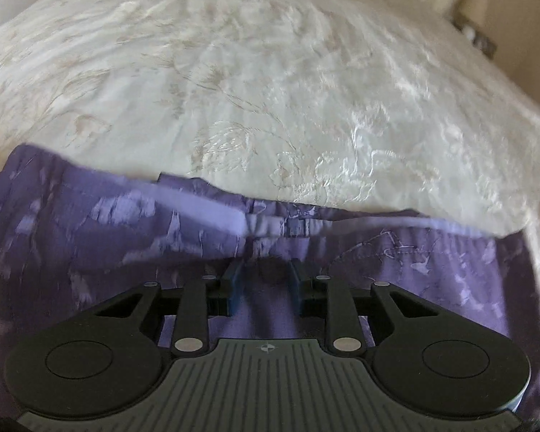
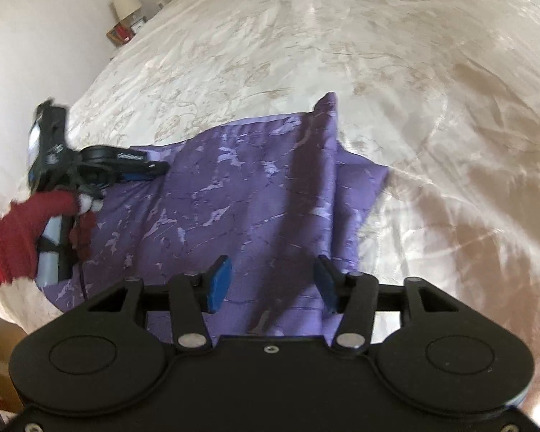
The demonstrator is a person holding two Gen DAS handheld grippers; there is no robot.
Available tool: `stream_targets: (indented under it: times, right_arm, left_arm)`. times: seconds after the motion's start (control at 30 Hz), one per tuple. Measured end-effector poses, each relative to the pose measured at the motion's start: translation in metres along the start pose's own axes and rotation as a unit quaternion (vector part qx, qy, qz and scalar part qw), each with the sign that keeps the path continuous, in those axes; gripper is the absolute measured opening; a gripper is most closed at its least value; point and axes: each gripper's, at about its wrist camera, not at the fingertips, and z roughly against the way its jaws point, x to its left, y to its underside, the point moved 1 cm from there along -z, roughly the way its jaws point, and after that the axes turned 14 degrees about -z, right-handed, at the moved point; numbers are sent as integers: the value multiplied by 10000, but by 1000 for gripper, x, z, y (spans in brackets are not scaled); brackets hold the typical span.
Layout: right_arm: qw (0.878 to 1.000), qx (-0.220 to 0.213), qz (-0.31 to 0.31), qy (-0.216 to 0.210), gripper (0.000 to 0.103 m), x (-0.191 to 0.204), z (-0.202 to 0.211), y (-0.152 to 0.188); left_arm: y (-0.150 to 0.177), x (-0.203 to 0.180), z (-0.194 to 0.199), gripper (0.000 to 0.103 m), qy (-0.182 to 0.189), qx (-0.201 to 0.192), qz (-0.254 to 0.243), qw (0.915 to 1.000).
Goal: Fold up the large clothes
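On the cream bedspread (image 2: pixel 378 72) lies a purple garment (image 2: pixel 234 187); both grippers' jaws gape, holding nothing.

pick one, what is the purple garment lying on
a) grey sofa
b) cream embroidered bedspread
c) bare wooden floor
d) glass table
b: in both wrist views the purple garment is spread on a cream embroidered bedspread, with the open right gripper over it.
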Motion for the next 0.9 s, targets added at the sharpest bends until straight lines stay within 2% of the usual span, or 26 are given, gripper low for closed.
stream_targets:
  times: [0.1,0.17,0.2,0.23,0.33,0.4,0.5,0.53,0.6,0.73,0.9]
  right_arm:
    - [9999,-17,-144,-4,65,-12,3,-4]
    - [9996,-55,-272,-22,67,-20,6,-6]
    - [9993,-47,-359,-48,73,-25,7,-7]
    - [9988,-14,-473,-82,80,-31,6,-8]
    - [9947,196,-969,-298,81,-49,2,-10]
    - [9912,335,-1221,-388,85,-58,-3,-11]
    - [9878,570,-1391,-416,87,-67,-14,-12]
    - [9875,650,-1379,-394,87,-68,-18,-13]
    - [9875,796,-1311,-360,88,-69,-26,-15]
    - [9866,1005,-1221,-410,97,-69,-42,-18]
    - [9836,1085,-1322,-572,102,-69,-54,-19]
  left_arm:
    - [15,-4,23,27,141,-307,377,9987]
    - [31,-11,44,27,236,-601,460,9968]
    - [40,-16,53,26,308,-746,480,9956]
    - [48,-19,60,26,411,-821,508,9945]
    - [78,-22,70,19,853,-988,934,9870]
    - [98,-19,69,18,933,-937,1461,9804]
    - [120,-14,64,15,818,-954,1940,9729]
    - [125,-13,61,10,800,-914,2012,9720]
    - [131,-12,56,2,721,-809,2030,9732]
    - [136,-5,52,3,873,-739,2142,9701]
    - [131,-6,50,3,796,-531,1903,9771]
